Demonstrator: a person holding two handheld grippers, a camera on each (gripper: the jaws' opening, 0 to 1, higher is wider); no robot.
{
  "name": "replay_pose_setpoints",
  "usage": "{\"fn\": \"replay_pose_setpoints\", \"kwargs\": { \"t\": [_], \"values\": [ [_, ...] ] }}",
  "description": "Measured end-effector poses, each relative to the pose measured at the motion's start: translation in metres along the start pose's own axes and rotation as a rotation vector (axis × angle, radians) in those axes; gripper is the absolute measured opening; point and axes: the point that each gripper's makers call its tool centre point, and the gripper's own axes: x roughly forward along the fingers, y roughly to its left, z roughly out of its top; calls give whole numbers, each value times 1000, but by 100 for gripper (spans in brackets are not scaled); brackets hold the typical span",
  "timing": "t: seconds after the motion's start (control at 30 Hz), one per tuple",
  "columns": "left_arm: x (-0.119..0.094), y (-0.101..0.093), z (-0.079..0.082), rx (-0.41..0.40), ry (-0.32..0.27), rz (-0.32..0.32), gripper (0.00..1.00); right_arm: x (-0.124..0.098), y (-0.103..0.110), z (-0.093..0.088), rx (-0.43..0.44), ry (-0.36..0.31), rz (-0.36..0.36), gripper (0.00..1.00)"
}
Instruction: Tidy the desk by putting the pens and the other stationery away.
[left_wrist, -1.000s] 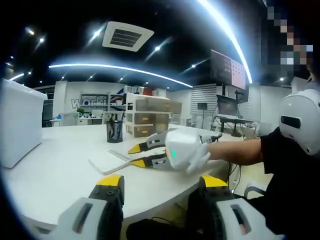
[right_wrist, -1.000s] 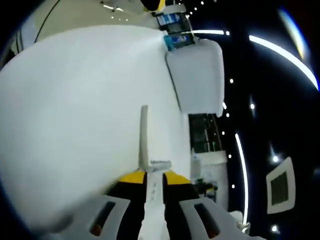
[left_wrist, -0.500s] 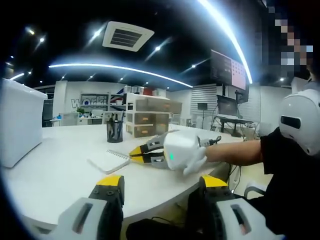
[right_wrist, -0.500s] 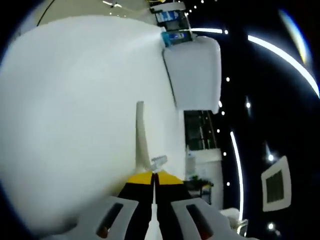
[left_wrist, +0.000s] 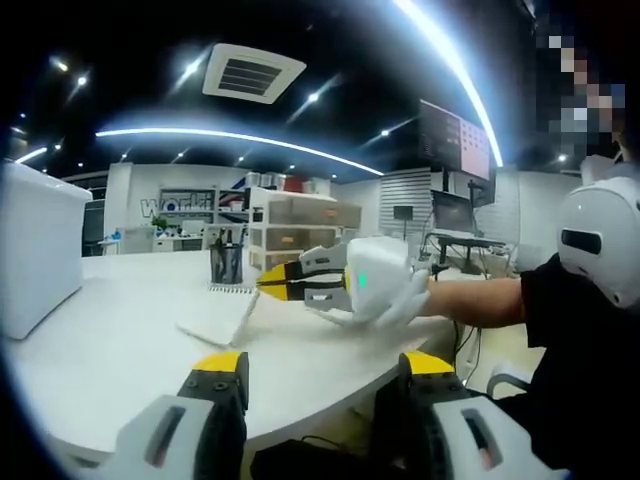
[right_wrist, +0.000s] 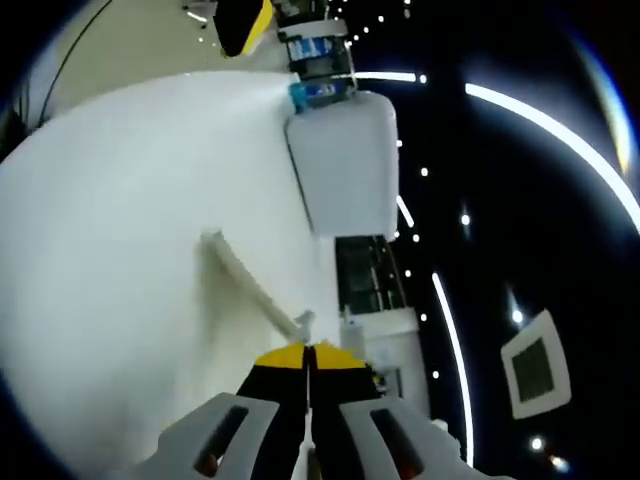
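Note:
A white spiral notebook (left_wrist: 218, 316) lies on the white table (left_wrist: 110, 350), its right edge lifted. My right gripper (left_wrist: 272, 283), held by a white-gloved hand, is shut on that raised edge. In the right gripper view the notebook (right_wrist: 250, 286) shows edge-on as a thin white strip running up and left from my shut right gripper (right_wrist: 308, 352). A black mesh pen cup (left_wrist: 227, 266) with pens stands just behind the notebook. At the bottom of the left gripper view my left gripper (left_wrist: 320, 375) is open with nothing between its fingers, near the table's front edge.
A large white box (left_wrist: 35, 250) stands at the left of the table, also seen as the white box (right_wrist: 345, 165). A drawer unit (left_wrist: 300, 225) sits behind the pen cup. The person's arm (left_wrist: 480, 300) reaches in from the right.
My right gripper has shut on the notebook's edge and lifted it off the table, tilting the notebook. The left gripper has stayed where it was.

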Motion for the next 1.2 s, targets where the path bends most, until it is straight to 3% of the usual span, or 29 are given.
{"fn": "replay_pose_setpoints", "kwargs": {
  "t": [0.37,0.9,1.07,1.2],
  "values": [
    [4,-13,6,18,-1,-16,60,-26,-27,0,-24,-22,-78,0],
    [14,-30,13,26,-6,-66,60,-77,-58,-17,-59,-24,-185,0],
    [19,-20,15,-21,-21,-90,60,-93,-68,-21,-55,-26,-215,0],
    [21,-21,24,-122,-82,-178,61,-107,-75,-24,-56,-33,-233,0]
  ]
}}
